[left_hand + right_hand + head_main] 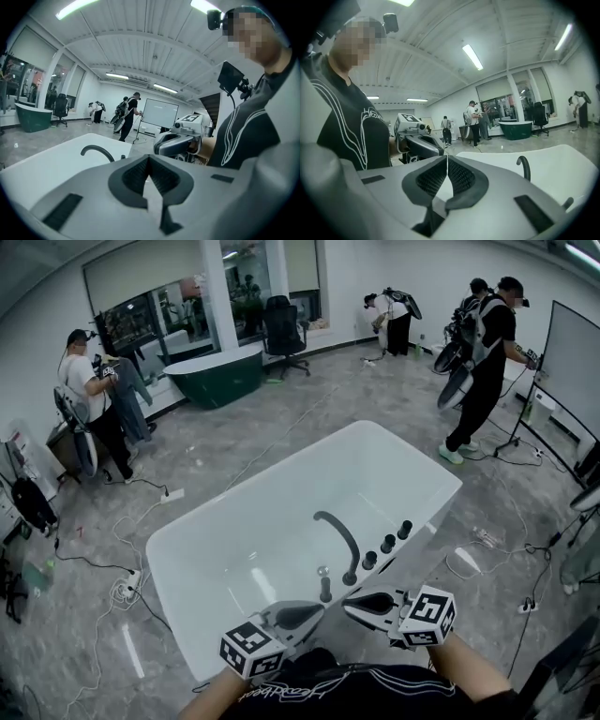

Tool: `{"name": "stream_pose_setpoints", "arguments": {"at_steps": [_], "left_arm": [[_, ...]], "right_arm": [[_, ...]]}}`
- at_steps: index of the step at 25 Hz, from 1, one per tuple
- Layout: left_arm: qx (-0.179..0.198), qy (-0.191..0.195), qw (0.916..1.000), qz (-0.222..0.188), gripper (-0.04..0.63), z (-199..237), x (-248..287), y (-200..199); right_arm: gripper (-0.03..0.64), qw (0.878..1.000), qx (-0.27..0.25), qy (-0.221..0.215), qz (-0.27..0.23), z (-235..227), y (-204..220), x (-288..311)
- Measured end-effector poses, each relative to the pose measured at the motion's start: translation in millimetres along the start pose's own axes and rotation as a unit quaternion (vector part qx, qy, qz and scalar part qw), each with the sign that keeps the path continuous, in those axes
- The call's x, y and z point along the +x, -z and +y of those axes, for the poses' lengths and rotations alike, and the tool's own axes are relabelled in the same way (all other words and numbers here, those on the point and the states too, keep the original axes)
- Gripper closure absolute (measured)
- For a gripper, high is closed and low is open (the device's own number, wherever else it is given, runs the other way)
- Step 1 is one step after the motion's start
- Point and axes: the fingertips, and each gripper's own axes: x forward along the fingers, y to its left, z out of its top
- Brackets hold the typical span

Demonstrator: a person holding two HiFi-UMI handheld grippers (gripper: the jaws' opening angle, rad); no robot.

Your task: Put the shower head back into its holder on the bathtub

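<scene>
The white bathtub (225,549) fills the middle of the head view. On its near rim stand a dark curved faucet (343,542) and a row of dark knobs (387,543). Left of the faucet, a short dark stem with a shiny top stands upright; it looks like the shower head (324,585) in its holder. My left gripper (319,611) and right gripper (349,602) hang just in front of that rim, tips pointing at each other, a small gap apart. Both are shut with nothing between the jaws. The left gripper (149,164) sees the right one (176,140); the right gripper (447,165) sees the left (417,140).
Several people stand about the room: one at the left (94,399), two at the back right (487,362). A dark green tub (216,376) and an office chair (284,329) stand at the back. A whiteboard (572,357) is at the right. Cables and power strips (127,589) lie on the floor.
</scene>
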Motion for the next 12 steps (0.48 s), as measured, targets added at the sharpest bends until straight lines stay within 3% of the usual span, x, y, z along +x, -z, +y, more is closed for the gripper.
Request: {"name": "stream_pose_setpoints", "arguments": {"at_steps": [12], "left_arm": [[0.019, 0.017, 0.9997, 0.008, 0.592, -21.7, 5.8, -3.4]], "right_arm": [[0.604, 1.000, -0.009, 0.003, 0.003, 15.6, 7.8, -8.3]]}}
